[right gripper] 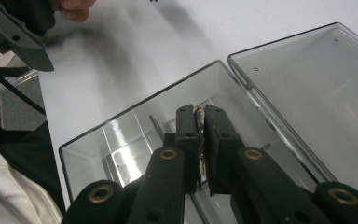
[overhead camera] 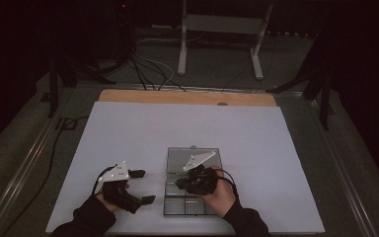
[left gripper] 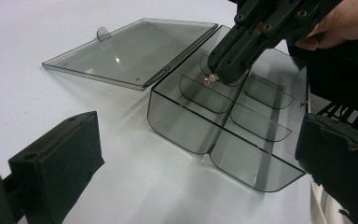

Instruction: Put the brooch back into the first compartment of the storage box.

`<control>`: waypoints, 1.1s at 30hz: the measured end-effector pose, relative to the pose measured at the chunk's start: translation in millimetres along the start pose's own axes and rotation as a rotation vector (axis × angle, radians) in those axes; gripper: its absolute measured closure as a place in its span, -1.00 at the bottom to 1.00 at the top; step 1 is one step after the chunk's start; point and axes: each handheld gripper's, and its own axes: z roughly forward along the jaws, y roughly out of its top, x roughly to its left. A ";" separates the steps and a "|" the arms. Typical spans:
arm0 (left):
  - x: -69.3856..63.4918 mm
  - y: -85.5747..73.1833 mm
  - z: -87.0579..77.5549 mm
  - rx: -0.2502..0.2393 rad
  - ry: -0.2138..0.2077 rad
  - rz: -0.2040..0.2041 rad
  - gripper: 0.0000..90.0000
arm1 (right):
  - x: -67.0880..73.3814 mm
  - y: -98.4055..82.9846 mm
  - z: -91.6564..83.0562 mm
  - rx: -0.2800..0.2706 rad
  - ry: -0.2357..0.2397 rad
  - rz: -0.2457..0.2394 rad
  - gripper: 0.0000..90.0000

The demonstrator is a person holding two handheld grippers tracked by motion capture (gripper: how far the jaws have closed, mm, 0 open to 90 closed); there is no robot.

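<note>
My right gripper (right gripper: 199, 122) pinches a small copper-coloured piece (left gripper: 210, 79) at its jaw tips, low inside a compartment of the clear divided box (left gripper: 177, 121); its hinged lid (left gripper: 135, 51) lies open flat; my left gripper (overhead camera: 139, 186) rests beside the box, jaws spread, nothing between.

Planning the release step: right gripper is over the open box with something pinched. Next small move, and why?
Probably lower a little, then open. The right gripper is shut on a small copper-coloured piece, its tip inside a compartment of the clear smoky plastic divided box, seemingly just above the floor. The left gripper waits open beside the box.
</note>
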 end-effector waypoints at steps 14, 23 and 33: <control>-0.5 -0.4 0.6 0.006 0.004 0.006 -0.97 | 0.5 -0.4 15.3 0.031 0.017 0.000 0.90; -1.0 -0.4 0.7 0.005 0.000 0.008 -0.97 | -0.4 -1.4 23.1 0.049 0.015 -0.006 0.89; -1.7 0.2 1.0 0.005 -0.001 0.008 -0.97 | -0.6 -0.9 19.7 0.018 0.020 -0.009 0.89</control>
